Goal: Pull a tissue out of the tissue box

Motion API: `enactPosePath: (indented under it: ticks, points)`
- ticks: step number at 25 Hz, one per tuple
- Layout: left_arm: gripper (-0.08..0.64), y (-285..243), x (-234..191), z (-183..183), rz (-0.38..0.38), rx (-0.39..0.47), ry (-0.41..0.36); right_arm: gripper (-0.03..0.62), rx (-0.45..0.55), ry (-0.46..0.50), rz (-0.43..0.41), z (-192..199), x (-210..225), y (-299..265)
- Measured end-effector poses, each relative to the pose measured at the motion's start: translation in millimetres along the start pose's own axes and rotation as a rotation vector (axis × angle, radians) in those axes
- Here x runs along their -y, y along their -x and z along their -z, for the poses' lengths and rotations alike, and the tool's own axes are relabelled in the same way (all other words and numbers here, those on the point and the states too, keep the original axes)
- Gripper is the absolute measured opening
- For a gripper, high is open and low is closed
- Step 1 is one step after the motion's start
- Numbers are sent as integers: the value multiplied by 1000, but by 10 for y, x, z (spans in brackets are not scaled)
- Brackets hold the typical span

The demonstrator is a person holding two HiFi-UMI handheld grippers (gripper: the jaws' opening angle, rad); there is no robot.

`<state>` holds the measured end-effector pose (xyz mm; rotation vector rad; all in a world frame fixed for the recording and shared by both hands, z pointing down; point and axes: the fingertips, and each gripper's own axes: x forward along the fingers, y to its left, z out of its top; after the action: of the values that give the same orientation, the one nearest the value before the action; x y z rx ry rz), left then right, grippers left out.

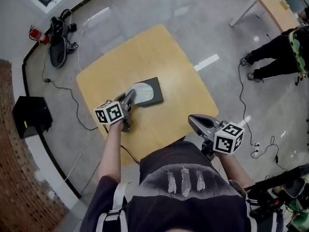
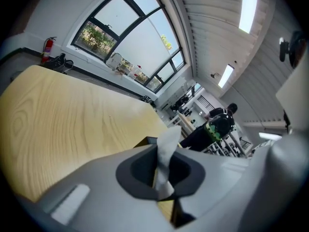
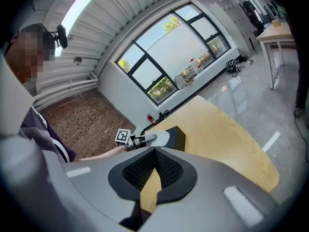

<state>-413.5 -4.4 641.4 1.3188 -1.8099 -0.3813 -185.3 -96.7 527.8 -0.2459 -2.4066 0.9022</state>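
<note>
A dark tissue box [image 1: 153,92] lies in the middle of the light wooden table [image 1: 145,52]. A white tissue [image 1: 141,92] stretches from its top toward my left gripper [image 1: 131,94], which is shut on it. In the left gripper view the tissue [image 2: 165,153] stands pinched between the closed jaws, with a corner of the box [image 2: 145,142] just behind. My right gripper [image 1: 192,120] hovers by the table's near right edge, shut with nothing in it. The right gripper view shows the box [image 3: 176,138], the tissue [image 3: 160,138] and the left gripper [image 3: 145,139] ahead.
A person in black [image 1: 277,54] stands at the right near a second table [image 1: 275,6]. On the floor to the left are a fire extinguisher [image 1: 36,34], a bag [image 1: 59,47], a black case [image 1: 31,116] and trailing cables.
</note>
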Motion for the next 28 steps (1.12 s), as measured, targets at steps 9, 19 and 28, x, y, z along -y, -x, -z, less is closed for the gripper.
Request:
enactPosePath:
  ticks: [9,19,28]
  points:
    - [6,178,214,-159,-6,48,27,-5,5,19,-41,-155,-63,44]
    - [6,295,204,-314,16,92,31,-5,53,22,-38,-150,29,-21]
    - [6,443,390,-226,21,91,10,-5,65,19,-71,-109,69,105]
